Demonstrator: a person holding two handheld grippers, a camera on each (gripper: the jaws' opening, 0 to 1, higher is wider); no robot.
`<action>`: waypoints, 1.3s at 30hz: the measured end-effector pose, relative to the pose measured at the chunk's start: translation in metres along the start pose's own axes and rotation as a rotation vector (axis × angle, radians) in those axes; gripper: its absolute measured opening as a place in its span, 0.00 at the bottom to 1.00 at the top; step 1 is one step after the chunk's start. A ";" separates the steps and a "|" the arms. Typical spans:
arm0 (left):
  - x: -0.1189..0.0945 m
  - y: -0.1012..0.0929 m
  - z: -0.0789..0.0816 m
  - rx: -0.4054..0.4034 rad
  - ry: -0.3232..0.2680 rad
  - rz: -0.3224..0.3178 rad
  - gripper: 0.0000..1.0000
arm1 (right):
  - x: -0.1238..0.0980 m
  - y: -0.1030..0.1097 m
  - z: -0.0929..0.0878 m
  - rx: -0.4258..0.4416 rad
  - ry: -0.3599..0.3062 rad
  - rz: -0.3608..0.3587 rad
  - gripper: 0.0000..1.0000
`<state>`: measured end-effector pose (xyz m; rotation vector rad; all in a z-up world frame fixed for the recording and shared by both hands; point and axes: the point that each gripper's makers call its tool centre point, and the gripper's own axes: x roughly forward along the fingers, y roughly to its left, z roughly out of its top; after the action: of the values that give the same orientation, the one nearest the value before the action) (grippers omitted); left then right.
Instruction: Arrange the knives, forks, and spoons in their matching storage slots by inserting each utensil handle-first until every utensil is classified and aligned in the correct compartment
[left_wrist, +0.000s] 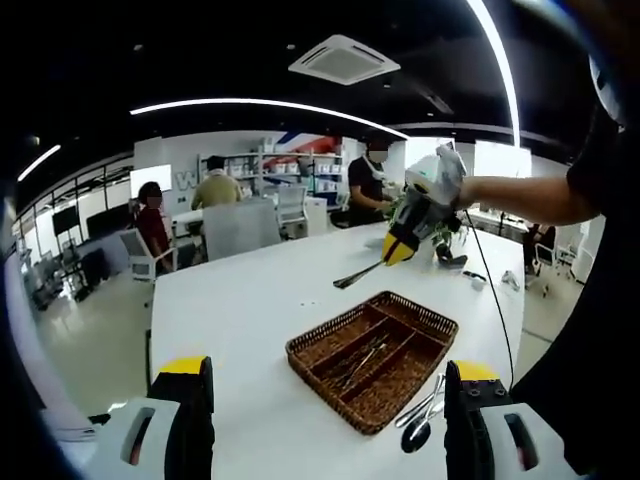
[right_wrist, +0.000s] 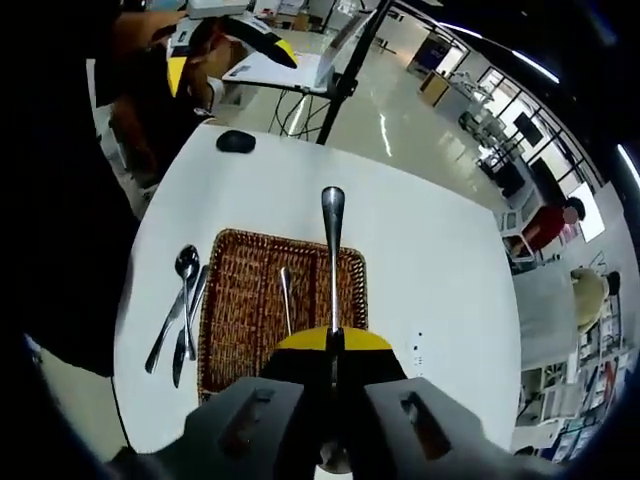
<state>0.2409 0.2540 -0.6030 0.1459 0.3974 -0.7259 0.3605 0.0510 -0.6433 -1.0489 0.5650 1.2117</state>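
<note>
A brown wicker tray (left_wrist: 372, 358) with long compartments lies on the white table (left_wrist: 250, 310). A few silver utensils (left_wrist: 362, 358) lie inside it, and several loose ones (left_wrist: 424, 408) lie beside its near corner. My left gripper (left_wrist: 330, 425) is open, its jaws wide apart above the table's near edge. My right gripper (left_wrist: 402, 245) hangs over the table's far side, shut on a silver utensil (left_wrist: 357, 275). In the right gripper view, that gripper (right_wrist: 332, 342) holds the utensil (right_wrist: 332, 250) handle-forward over the tray (right_wrist: 240, 310). Its head is hidden between the jaws. The left gripper (right_wrist: 228, 55) is open at the top.
Loose spoons and knives (right_wrist: 180, 315) lie left of the tray. A black oval object (right_wrist: 235, 142) sits at the table's far edge, near a stand pole (right_wrist: 345, 70). People (left_wrist: 216, 185) sit at desks with chairs (left_wrist: 240, 228) behind. A black cable (left_wrist: 490, 300) crosses the table's right side.
</note>
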 end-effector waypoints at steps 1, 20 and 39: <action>0.000 0.001 0.000 -0.004 -0.002 0.002 1.00 | 0.003 -0.003 0.000 -0.004 0.002 0.001 0.00; -0.008 0.008 -0.006 -0.004 0.012 0.012 1.00 | 0.032 -0.061 -0.001 -0.030 0.029 -0.011 0.00; -0.016 0.007 -0.024 -0.019 0.039 0.024 1.00 | 0.081 -0.051 -0.035 0.031 0.052 0.037 0.00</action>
<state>0.2274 0.2753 -0.6188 0.1469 0.4391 -0.6962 0.4386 0.0587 -0.7089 -1.0502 0.6436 1.2074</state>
